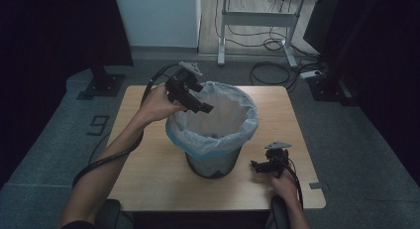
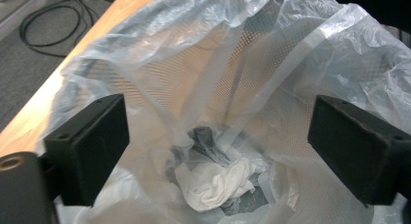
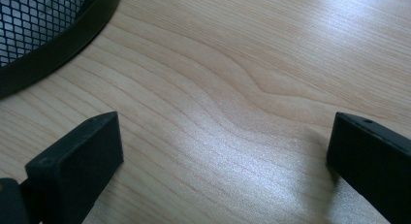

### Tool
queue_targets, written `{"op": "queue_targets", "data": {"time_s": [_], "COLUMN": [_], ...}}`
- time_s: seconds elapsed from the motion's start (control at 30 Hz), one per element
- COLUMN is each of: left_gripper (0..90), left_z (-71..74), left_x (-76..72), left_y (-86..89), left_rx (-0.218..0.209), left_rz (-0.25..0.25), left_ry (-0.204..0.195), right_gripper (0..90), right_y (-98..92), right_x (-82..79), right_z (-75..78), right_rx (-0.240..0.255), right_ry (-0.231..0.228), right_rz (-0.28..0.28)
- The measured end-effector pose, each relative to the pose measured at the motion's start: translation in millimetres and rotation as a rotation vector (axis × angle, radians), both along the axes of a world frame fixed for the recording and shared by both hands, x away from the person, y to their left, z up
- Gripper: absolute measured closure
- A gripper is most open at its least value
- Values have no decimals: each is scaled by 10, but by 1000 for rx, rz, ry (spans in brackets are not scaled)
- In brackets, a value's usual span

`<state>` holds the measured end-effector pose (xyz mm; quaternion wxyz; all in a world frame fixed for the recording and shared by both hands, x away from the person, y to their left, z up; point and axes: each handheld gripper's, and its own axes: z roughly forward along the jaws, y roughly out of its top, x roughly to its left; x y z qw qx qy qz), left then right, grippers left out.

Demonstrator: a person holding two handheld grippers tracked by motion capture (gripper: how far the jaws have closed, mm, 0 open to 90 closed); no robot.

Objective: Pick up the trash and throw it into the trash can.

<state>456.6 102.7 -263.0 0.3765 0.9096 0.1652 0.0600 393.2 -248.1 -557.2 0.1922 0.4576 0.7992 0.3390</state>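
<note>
A black mesh waste bin (image 1: 214,162) lined with a translucent plastic bag (image 1: 233,117) stands in the middle of the wooden table (image 1: 148,164). My left gripper (image 1: 203,106) hovers over the bin's left rim, pointing down into it, open and holding nothing. In the left gripper view, crumpled white paper (image 2: 218,183) lies at the bottom of the bag (image 2: 271,54), between the wide-apart jaws. My right gripper (image 1: 256,165) rests low by the bin's right side, open over bare wood (image 3: 232,136); the bin's mesh base (image 3: 43,35) shows at upper left in its view.
A black stand base (image 1: 101,83) sits on the floor beyond the table's left corner. Behind the table stands a desk frame (image 1: 257,21) with loose cables (image 1: 270,70) on the grey floor. Dark curtains flank both sides.
</note>
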Motion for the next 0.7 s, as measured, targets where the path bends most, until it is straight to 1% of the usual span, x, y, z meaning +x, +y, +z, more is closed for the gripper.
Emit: {"op": "queue_targets", "data": {"time_s": [0.37,0.57,0.7], "left_gripper": [5,0,0], "left_z": [113,144,171], "left_x": [-22,-36,-51], "left_y": [256,424,542], "left_rx": [-10,-24,-25], "left_rz": [57,92,114], "left_ry": [-40,-48,-57], "right_gripper": [0,0,0], "right_y": [0,0,0], "right_x": [0,0,0], "right_z": [0,0,0], "right_rx": [0,0,0], "right_ry": [0,0,0], "right_rz": [0,0,0]}}
